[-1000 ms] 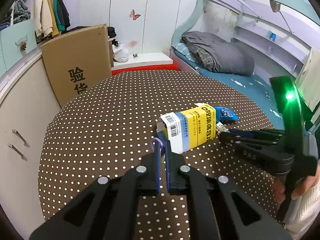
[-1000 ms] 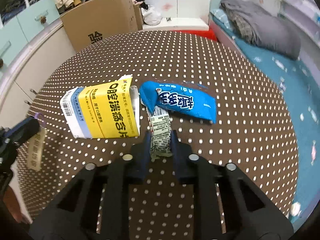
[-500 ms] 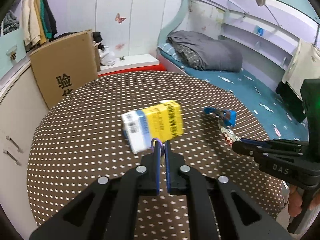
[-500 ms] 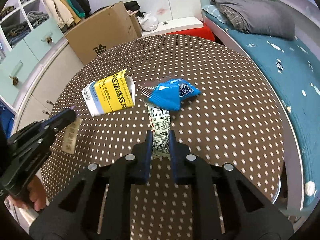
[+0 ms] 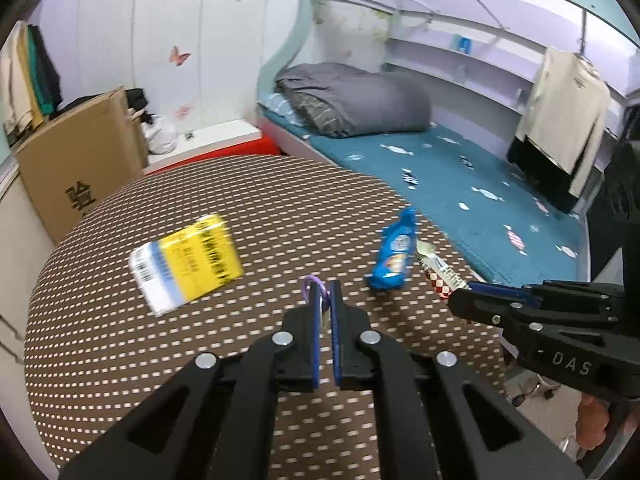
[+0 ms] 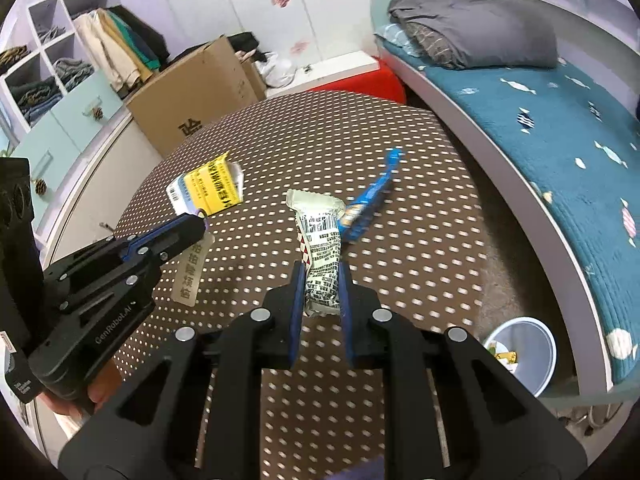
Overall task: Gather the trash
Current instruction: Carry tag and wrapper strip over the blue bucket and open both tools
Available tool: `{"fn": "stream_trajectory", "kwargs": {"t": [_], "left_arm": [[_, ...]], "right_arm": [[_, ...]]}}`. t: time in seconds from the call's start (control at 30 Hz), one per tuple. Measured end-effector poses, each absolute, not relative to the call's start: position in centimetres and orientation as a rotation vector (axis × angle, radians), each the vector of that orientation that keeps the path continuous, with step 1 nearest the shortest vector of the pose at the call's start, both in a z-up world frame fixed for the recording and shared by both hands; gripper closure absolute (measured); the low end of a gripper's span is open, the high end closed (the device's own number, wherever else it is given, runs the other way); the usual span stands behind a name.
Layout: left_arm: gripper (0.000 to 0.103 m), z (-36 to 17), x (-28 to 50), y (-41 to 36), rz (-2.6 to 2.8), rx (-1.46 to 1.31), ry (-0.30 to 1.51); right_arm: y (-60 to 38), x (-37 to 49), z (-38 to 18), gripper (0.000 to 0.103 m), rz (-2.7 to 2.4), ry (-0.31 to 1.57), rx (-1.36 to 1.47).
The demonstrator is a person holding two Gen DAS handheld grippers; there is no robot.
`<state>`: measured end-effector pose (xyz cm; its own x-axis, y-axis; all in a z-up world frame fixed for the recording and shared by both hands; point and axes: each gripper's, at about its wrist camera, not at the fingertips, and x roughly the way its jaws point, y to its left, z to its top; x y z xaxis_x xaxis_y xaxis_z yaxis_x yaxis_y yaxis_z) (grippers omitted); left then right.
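Lifting clear of the table [image 6: 420, 240], the right gripper [image 6: 320, 280] stays clenched on the white wrapper [image 6: 320, 256]; the blue packet [image 6: 370, 196], beside it a second ago, now sits beyond its fingertips. The left gripper [image 5: 324, 300] pinches a beige tag [image 6: 192, 272]. The bin [image 6: 520, 354] seems next.

Matt black plastic on the left gripper [image 5: 325, 294], silver metal screws along the arms. Same finish on the right gripper [image 6: 320, 276], clamping a crinkled, faintly glossy white wrapper [image 6: 320, 252]. Shiny blue foil packet [image 5: 394, 258]. Smooth printed card on the yellow box [image 5: 188, 264]. Dotted brown cloth covering the table [image 5: 280, 200].
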<state>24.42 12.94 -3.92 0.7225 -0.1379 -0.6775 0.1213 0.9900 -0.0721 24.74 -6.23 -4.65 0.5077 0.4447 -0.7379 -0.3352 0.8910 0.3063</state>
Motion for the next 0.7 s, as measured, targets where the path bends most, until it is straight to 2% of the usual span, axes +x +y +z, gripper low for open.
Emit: {"fn": "stream_trajectory", "kwargs": {"t": [0.7], "left_arm": [[0.098, -5.4, 26.5, -3.3, -0.437, 0.109, 0.786]], "right_arm": [[-22.8, 22.4, -5.7, 0.086, 0.180, 0.906, 0.292]]}}
